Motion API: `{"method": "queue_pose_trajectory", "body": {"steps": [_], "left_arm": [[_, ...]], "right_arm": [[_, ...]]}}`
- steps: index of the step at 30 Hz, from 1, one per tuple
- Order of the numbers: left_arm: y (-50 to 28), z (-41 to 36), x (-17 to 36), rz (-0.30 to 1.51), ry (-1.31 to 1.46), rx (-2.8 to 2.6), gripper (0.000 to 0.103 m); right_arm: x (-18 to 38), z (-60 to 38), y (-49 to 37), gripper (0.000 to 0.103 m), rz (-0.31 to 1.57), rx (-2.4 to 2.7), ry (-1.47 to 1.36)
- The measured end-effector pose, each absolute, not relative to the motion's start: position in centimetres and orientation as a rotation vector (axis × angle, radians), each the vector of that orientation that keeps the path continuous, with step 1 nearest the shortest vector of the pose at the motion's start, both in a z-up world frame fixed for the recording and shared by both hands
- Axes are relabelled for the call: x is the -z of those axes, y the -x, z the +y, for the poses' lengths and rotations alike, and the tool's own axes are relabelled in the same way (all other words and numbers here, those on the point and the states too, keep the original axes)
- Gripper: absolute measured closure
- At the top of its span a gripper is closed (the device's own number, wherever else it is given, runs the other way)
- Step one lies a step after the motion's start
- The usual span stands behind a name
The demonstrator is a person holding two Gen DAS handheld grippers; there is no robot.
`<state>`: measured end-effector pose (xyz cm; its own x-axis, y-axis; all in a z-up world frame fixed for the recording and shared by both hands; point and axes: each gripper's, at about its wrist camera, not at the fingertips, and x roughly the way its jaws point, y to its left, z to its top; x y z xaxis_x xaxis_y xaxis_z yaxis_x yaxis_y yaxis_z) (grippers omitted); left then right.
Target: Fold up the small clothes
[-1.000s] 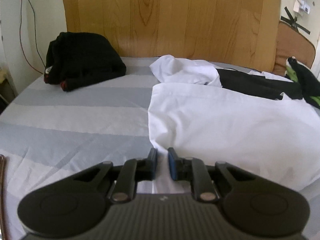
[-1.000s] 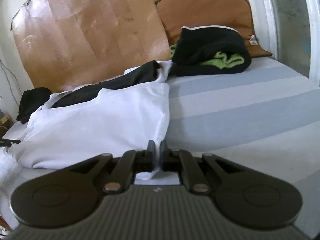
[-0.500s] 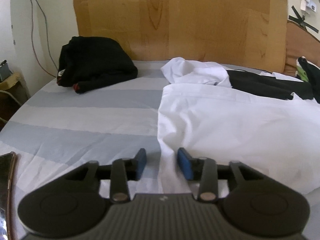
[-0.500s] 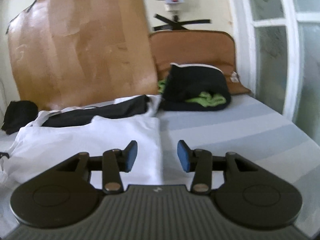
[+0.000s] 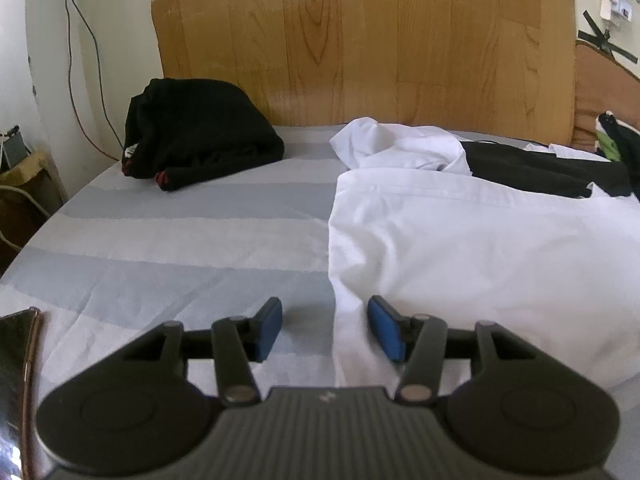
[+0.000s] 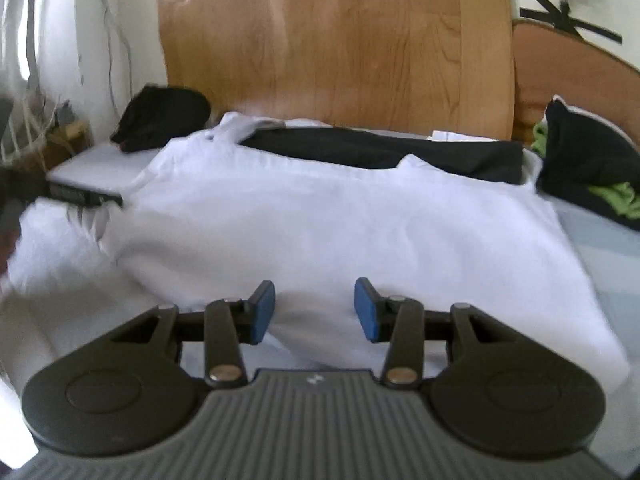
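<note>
Jaws released on your left gripper (image 5: 324, 330) and right gripper (image 6: 314, 310); white garment (image 5: 480, 248) at 12 o'clock, ungripped.

The white shirt (image 5: 460, 248) is thin, matt cloth, faintly creased, lying on a bed sheet (image 5: 192, 232) of matt woven cotton in pale stripes. Behind the shirt stands a smooth board (image 5: 360, 40) with a wood-grain, slightly glossy face. Each claw (image 5: 326, 330) (image 6: 315, 310) is matt black plastic with blue rubbery pads (image 5: 384, 332) and shiny metal pins.
</note>
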<state>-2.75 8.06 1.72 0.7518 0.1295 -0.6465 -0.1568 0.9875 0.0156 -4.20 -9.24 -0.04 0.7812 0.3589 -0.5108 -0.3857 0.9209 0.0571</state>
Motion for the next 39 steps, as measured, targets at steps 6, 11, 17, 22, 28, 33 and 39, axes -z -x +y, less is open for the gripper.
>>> {"method": "queue_pose_trajectory", "body": {"steps": [6,11,17,22,28,33,39], "left_arm": [[2.0,11.5,-7.1,0.626,0.084,-0.073,0.050],[-7.2,10.5,-10.7,0.621,-0.035,-0.027,0.041],[-20.8,7.2,-9.8,0.695,0.032,0.080,0.024],[-28.2,3.2,-5.5,0.809,0.004,0.132,0.032],[-30.5,1.9,-2.3,0.892,-0.076,0.190,0.093],[-28.5,1.8,-3.7,0.830,-0.064,0.204,0.098],[-20.0,2.9,-10.1,0.582,-0.019,0.212,0.098]], "right_arm": [[-3.7,-16.1,2.7,0.055,0.589,-0.452,-0.041],[-9.3,-19.7,-5.0,0.055,0.489,-0.406,-0.079],[-8.2,-19.3,-20.9,0.054,0.608,-0.372,-0.111],[-4.5,-16.8,-29.4,0.045,0.750,-0.420,-0.096],[-1.5,-15.2,-31.5,0.070,0.806,-0.491,-0.017],[-2.8,-14.7,-29.3,0.094,0.742,-0.490,0.000],[-9.5,-15.7,-20.2,0.094,0.528,-0.516,-0.018]]}}
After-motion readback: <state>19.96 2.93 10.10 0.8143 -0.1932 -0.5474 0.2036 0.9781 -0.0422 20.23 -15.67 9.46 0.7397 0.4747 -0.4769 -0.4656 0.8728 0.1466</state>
